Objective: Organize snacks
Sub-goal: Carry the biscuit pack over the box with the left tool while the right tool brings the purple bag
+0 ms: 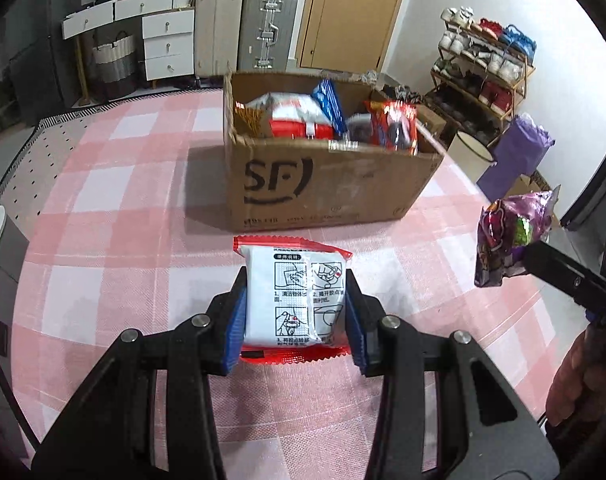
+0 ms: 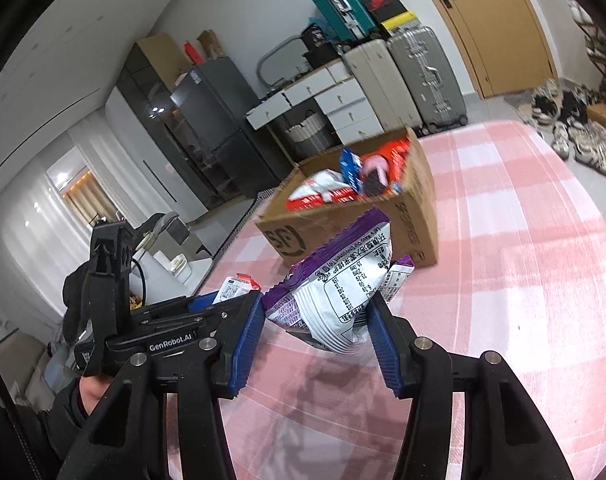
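My left gripper point(image 1: 295, 312) is shut on a white packet with red edges point(image 1: 293, 296), held above the pink checked tablecloth point(image 1: 123, 240). My right gripper point(image 2: 317, 322) is shut on a purple and white snack bag point(image 2: 343, 292), also lifted off the table. That purple snack bag point(image 1: 511, 240) and the right gripper's black finger show at the right of the left wrist view. An open cardboard box point(image 1: 323, 176) stands ahead of both grippers, filled with several snack packets point(image 1: 299, 116). The same cardboard box point(image 2: 367, 220) sits beyond the purple bag in the right wrist view.
The left gripper's body and a person's hand point(image 2: 91, 392) fill the lower left of the right wrist view. Off the table stand suitcases point(image 1: 243, 28), white drawers point(image 1: 167, 44), a shoe rack point(image 1: 483, 68) and a dark fridge point(image 2: 219, 128). Shoes point(image 2: 583, 144) lie on the floor.
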The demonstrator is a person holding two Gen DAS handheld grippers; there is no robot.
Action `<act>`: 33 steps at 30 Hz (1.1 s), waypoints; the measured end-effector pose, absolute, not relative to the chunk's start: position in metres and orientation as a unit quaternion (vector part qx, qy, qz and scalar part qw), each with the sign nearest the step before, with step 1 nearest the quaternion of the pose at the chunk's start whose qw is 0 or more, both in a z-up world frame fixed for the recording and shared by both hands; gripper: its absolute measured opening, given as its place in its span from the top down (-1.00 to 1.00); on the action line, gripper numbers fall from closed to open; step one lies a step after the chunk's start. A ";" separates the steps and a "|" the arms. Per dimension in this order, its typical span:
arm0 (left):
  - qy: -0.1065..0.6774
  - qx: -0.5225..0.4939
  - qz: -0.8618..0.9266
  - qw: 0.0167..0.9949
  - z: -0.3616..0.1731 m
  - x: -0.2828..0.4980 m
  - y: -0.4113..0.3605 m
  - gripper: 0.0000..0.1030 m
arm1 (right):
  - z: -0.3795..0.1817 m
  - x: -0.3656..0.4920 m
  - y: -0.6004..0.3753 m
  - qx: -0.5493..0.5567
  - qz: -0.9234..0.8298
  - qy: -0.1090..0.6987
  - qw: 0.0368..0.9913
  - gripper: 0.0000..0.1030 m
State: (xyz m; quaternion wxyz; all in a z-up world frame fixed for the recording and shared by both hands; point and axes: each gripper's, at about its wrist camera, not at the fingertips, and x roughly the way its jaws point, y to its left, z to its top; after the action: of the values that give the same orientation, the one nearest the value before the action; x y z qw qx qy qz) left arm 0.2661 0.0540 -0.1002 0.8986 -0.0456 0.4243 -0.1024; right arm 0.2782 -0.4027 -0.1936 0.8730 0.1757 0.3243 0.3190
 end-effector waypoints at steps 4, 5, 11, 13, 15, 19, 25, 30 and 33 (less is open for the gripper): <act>0.409 -0.052 -0.109 0.904 -0.078 0.267 0.063 0.24 | -0.174 0.279 -0.398 0.164 0.326 0.310 0.878 -0.01; 0.406 -0.053 -0.109 0.906 -0.072 0.267 0.065 0.24 | -0.169 0.281 -0.397 0.165 0.329 0.306 0.878 -0.01; 0.381 -0.063 -0.116 0.915 -0.035 0.272 0.074 0.24 | -0.136 0.290 -0.389 0.153 0.345 0.284 0.881 -0.01; 0.376 -0.066 -0.119 0.917 -0.024 0.276 0.076 0.24 | -0.124 0.295 -0.386 0.145 0.350 0.276 0.883 -0.01; 0.367 -0.065 -0.120 0.920 -0.012 0.280 0.077 0.24 | -0.111 0.301 -0.384 0.137 0.354 0.268 0.885 -0.01; 0.353 -0.065 -0.123 0.925 0.014 0.291 0.078 0.24 | -0.089 0.313 -0.382 0.132 0.359 0.253 0.889 -0.01; 0.349 -0.072 -0.125 0.926 0.040 0.313 0.080 0.24 | -0.056 0.333 -0.376 0.115 0.360 0.226 0.898 -0.01; 0.354 -0.080 -0.134 0.922 0.054 0.338 0.079 0.24 | -0.038 0.351 -0.368 0.095 0.357 0.224 0.902 -0.01; 0.358 -0.080 -0.141 0.920 0.058 0.353 0.076 0.24 | -0.031 0.365 -0.368 0.097 0.351 0.228 0.903 -0.02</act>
State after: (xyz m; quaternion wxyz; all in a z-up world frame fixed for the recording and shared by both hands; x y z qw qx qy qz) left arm 0.3533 0.0758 0.0580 0.9196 -0.0803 0.3580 -0.1408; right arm 0.3652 -0.3682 -0.0315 0.9032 0.0966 0.2277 0.3507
